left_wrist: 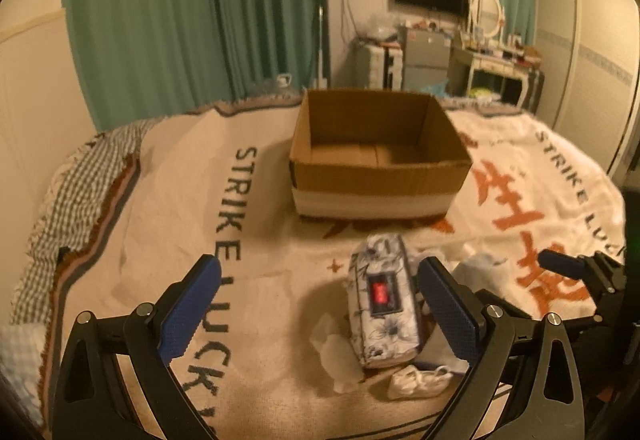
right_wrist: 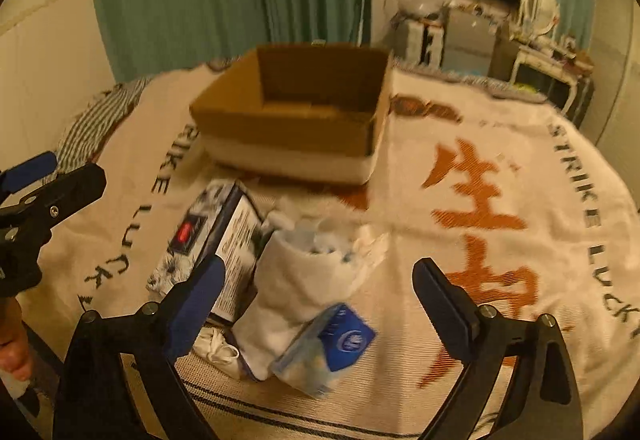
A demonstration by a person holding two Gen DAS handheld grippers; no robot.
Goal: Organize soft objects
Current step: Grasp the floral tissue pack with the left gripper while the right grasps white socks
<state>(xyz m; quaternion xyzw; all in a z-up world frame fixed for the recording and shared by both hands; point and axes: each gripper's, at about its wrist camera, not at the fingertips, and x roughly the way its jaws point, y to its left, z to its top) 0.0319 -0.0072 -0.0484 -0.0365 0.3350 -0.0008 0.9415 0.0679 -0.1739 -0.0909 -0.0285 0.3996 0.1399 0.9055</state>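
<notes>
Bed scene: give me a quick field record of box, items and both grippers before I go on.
surface: printed blanket
cardboard box: open, upright, looks empty
floral tissue pack: on blanket, before the box
white pouch: beside the tissue pack
blue-label packet: against the pouch
left gripper: open, holding nothing
right gripper: open, holding nothing

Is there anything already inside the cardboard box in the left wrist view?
No, the cardboard box stands open on the blanket with only its bare bottom and inner walls showing.
</notes>
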